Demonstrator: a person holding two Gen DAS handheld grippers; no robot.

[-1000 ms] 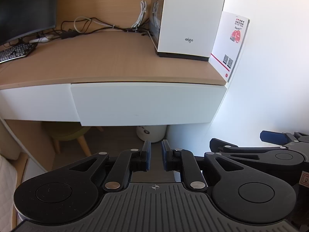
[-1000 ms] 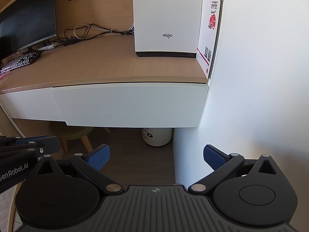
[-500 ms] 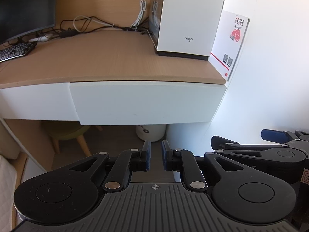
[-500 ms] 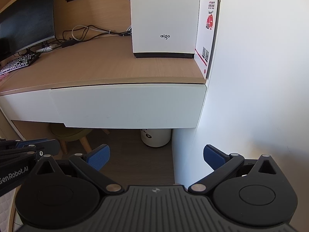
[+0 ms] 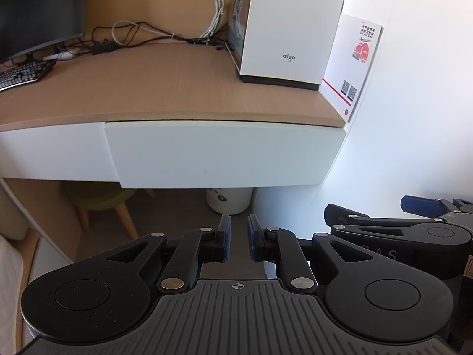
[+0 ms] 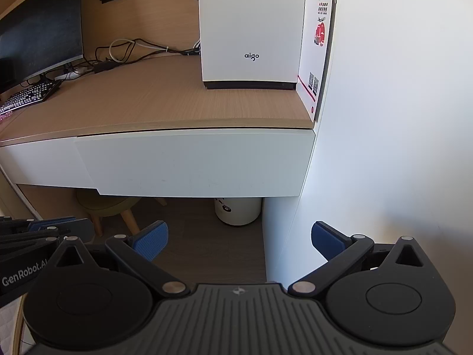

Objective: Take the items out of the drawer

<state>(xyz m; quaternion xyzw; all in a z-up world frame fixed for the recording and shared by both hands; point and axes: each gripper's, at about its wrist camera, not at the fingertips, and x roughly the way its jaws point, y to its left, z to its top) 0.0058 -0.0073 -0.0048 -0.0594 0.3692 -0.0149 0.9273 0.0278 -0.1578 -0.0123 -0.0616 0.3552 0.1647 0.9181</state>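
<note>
A white drawer (image 5: 224,153) (image 6: 195,162) sits closed under the wooden desk top (image 5: 147,88) (image 6: 165,103), against the right wall. Nothing inside it shows. My left gripper (image 5: 238,236) hangs in front of and below the drawer front, its blue pads nearly together with nothing between them. My right gripper (image 6: 239,238) is also low in front of the drawer, with its blue pads spread wide and empty. The right gripper (image 5: 414,216) shows at the lower right of the left wrist view, and the left gripper (image 6: 44,227) at the lower left of the right wrist view.
A white computer case (image 5: 289,23) (image 6: 251,26) and a white card with red print (image 5: 351,65) (image 6: 316,53) stand on the desk by the wall. A monitor (image 5: 38,9), keyboard (image 5: 20,74) and cables lie at the left. Under the desk are a white bin (image 5: 230,201) and a green stool (image 5: 100,201).
</note>
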